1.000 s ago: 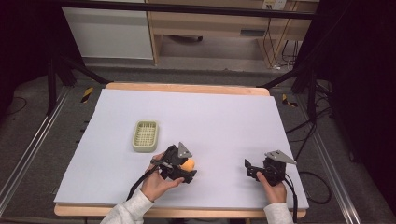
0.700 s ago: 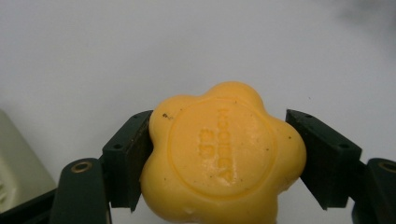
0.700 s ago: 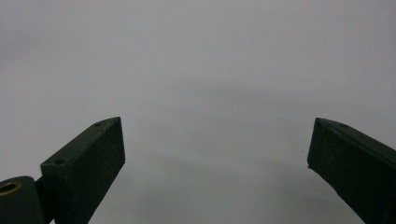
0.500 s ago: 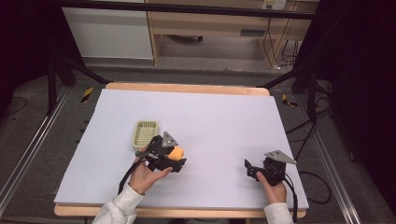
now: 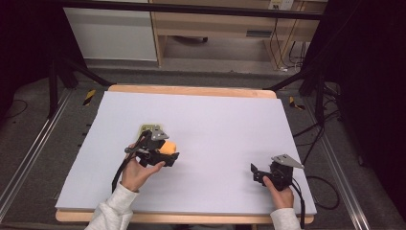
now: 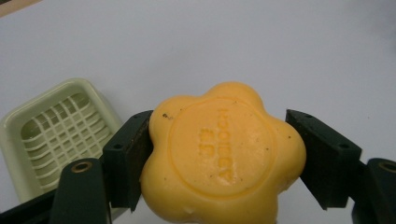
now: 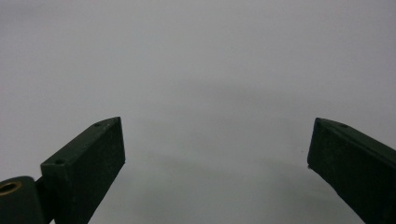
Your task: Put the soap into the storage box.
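Just right of soap dish | I had L grip clamping flower soap | R grip wide, empty, well right of dish.

Left hand-held gripper w/ both black jaws clamped on a yellow-orange flower-shaped soap bar, embossed side up. Pale green slatted plastic soap dish sits just left, on pale grey worktop.

Embossed marking on soap
The orange flower-shaped soap carried raised lettering in its round centre; the characters were not clearly legible.
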The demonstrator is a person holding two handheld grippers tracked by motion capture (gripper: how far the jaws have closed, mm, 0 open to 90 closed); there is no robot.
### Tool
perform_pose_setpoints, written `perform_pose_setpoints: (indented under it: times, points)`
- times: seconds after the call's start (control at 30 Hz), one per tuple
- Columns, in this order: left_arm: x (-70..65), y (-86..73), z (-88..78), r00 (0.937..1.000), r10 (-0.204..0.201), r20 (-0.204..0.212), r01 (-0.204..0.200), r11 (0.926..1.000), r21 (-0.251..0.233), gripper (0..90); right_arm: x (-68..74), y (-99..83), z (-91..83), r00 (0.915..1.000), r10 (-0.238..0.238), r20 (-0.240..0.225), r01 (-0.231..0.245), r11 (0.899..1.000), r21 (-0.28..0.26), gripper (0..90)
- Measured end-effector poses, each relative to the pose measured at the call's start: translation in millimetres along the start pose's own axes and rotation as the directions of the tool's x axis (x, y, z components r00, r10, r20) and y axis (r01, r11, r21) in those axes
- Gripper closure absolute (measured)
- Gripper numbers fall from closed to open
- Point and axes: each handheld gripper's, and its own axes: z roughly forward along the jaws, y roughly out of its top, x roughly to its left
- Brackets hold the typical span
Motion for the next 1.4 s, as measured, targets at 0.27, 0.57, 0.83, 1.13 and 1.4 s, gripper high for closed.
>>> perform_pose_setpoints:
  times: [0.27,0.57,0.83,1.13,1.4]
  points:
    - [19.5,6.0,-4.1,0.9991,-0.028,-0.03,0.027,0.9993,-0.024,26.3,-0.1,0.1,0.2,1.0,0.004,0.0,-0.004,1.0,0.002,4.5]
    - [38.4,13.0,-3.2,0.9962,-0.048,-0.073,0.046,0.9988,-0.018,26.3,-0.1,0.1,0.5,1.0,0.006,0.0,-0.006,1.0,0.003,4.6]
    - [53.6,14.8,3.7,0.9927,-0.079,-0.091,0.078,0.9967,-0.022,26.3,0.0,0.1,0.4,1.0,0.006,0.0,-0.006,1.0,0.002,4.6]
    - [74.0,11.6,9.7,0.9876,-0.109,-0.113,0.108,0.994,-0.018,26.3,0.0,0.1,0.2,1.0,0.004,0.001,-0.004,1.0,0.003,4.6]
    - [87.0,0.3,17.9,0.9833,-0.132,-0.125,0.133,0.9911,0.001,26.3,0.4,0.2,0.1,1.0,0.008,-0.004,-0.008,1.0,0.005,4.5]
